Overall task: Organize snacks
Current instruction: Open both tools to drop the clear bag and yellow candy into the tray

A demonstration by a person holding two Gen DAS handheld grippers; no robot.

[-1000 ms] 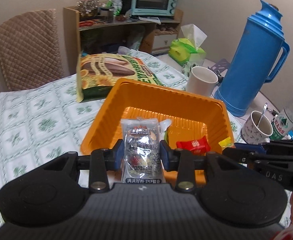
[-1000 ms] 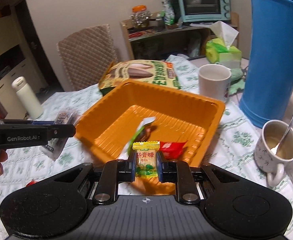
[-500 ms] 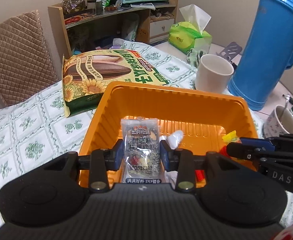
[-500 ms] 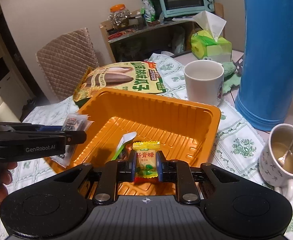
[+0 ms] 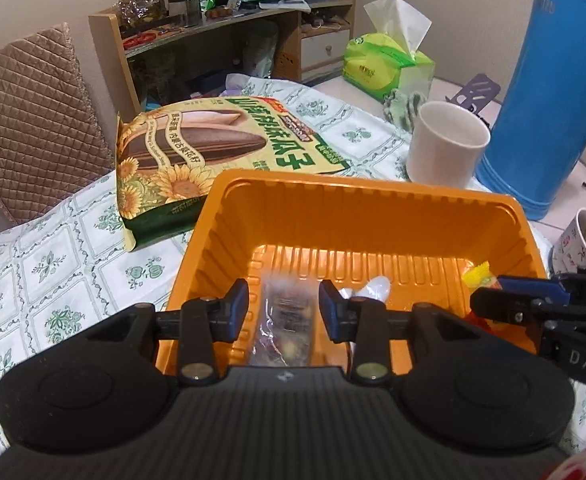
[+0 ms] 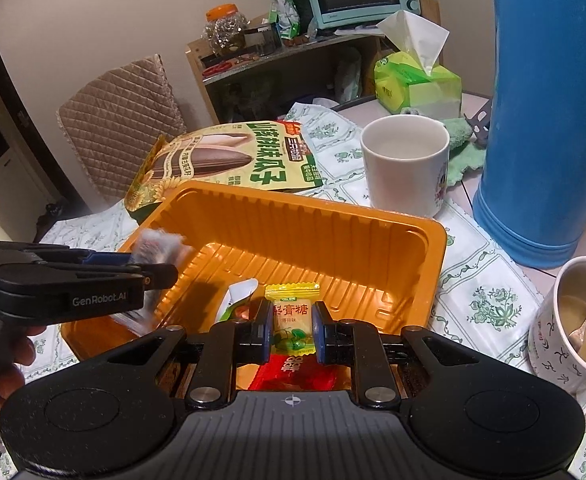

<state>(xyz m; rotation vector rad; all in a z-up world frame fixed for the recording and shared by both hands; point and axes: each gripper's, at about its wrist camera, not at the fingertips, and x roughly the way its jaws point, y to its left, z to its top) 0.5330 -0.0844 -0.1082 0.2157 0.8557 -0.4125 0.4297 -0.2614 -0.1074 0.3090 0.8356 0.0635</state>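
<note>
Left wrist view: the orange tray (image 5: 357,200) fills mid-frame. Over it, the left gripper (image 5: 284,308) has just been opening – its clear packet (image 5: 287,328) sits loose between the jaws, apparently being released. The right gripper (image 6: 292,330), lower centre, clamps a yellow candy (image 6: 292,316) above the tray.

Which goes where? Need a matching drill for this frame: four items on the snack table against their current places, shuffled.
Things
1. yellow candy
2. red wrapper
3. sunflower seed bag
4. white mug

Places
A. lying inside the orange tray
B. standing beside the blue thermos
C. clamped in the right tool
D. flat on the tablecloth, behind the tray

Pairs: 1-C, 2-A, 3-D, 4-B
</note>
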